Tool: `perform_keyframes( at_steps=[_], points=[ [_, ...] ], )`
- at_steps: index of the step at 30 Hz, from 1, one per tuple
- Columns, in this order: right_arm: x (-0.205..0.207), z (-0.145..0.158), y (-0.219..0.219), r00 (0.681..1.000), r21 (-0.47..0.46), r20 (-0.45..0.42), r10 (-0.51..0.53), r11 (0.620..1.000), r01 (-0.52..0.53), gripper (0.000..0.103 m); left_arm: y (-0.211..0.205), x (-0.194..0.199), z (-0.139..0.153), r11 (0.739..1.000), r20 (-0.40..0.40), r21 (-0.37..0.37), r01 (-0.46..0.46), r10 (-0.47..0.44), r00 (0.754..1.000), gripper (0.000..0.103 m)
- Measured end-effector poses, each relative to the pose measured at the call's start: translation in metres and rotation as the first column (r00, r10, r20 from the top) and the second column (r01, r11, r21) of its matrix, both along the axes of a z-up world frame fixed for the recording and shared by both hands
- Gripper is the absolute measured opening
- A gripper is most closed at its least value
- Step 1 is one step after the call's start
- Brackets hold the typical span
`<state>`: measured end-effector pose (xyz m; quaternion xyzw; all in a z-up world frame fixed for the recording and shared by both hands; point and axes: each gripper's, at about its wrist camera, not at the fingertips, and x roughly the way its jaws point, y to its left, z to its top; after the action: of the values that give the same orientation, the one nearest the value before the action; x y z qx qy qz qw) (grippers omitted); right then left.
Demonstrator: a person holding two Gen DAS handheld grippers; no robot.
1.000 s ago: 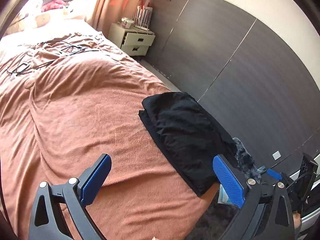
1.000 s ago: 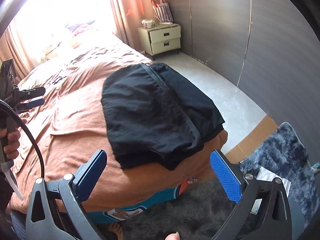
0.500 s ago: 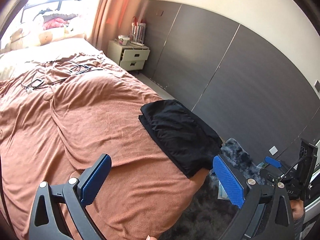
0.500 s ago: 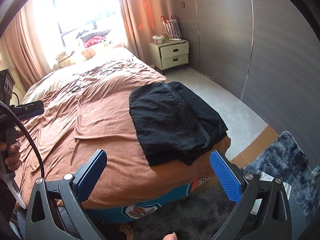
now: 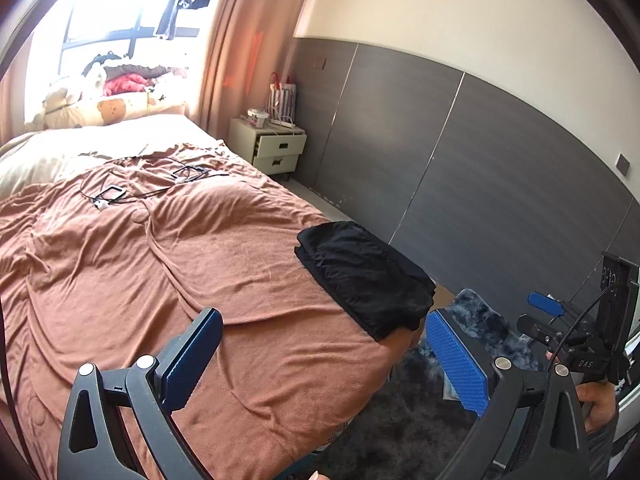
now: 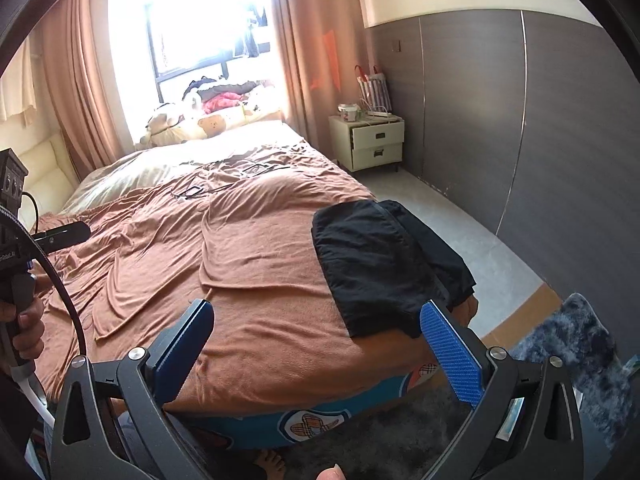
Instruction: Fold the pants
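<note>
The black pants (image 5: 366, 272) lie folded in a compact rectangle at the near right corner of the bed, on the brown blanket (image 5: 160, 280). They also show in the right wrist view (image 6: 384, 264). My left gripper (image 5: 320, 344) is open and empty, held back from the bed's foot, well short of the pants. My right gripper (image 6: 316, 340) is open and empty too, held off the bed's edge below the pants. The right gripper's body shows at the right edge of the left wrist view (image 5: 580, 344).
A cream nightstand (image 6: 376, 144) stands by the grey panelled wall (image 5: 480, 168). Cables and small devices (image 5: 120, 192) lie on the far blanket. A dark shaggy rug (image 6: 572, 352) covers the floor at the bed's foot. Soft toys (image 6: 192, 120) sit by the window.
Both grippers have drawn back and up from the bed, so the folded pants look smaller and farther. Both stay open. The pants have not moved.
</note>
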<state>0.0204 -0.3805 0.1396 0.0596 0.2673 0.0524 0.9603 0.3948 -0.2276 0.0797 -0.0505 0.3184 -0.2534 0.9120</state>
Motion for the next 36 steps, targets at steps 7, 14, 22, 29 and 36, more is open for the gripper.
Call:
perform_keyframes(
  at_steps=[7,14,22,29,36],
  points=[
    [-0.024,0.003,0.023,0.998,-0.017,0.049,0.04,0.999,-0.04,0.103,0.03,-0.045,0.012,1.0,0.055,0.003,-0.025,0.025,0.998,0.102],
    [-0.051,0.003,0.041,0.991,-0.022,0.12,0.058,0.998,-0.056,0.103,0.061,-0.094,0.025,0.999,0.108,0.007,-0.044,0.043,0.993,0.102],
    [-0.075,-0.008,0.066,0.985,-0.026,0.15,0.087,0.996,-0.084,0.103,0.104,-0.149,0.032,0.994,0.151,-0.034,-0.105,0.109,0.983,0.102],
    [-0.094,-0.016,0.08,0.978,-0.014,0.18,0.102,0.995,-0.101,0.103,0.142,-0.19,0.024,0.981,0.191,-0.011,-0.194,0.192,0.963,0.103],
    [-0.114,-0.025,0.091,0.97,0.011,0.209,0.124,0.992,-0.129,0.103,0.175,-0.226,0.006,0.96,0.168,0.006,-0.28,0.275,0.947,0.102]
  ],
)
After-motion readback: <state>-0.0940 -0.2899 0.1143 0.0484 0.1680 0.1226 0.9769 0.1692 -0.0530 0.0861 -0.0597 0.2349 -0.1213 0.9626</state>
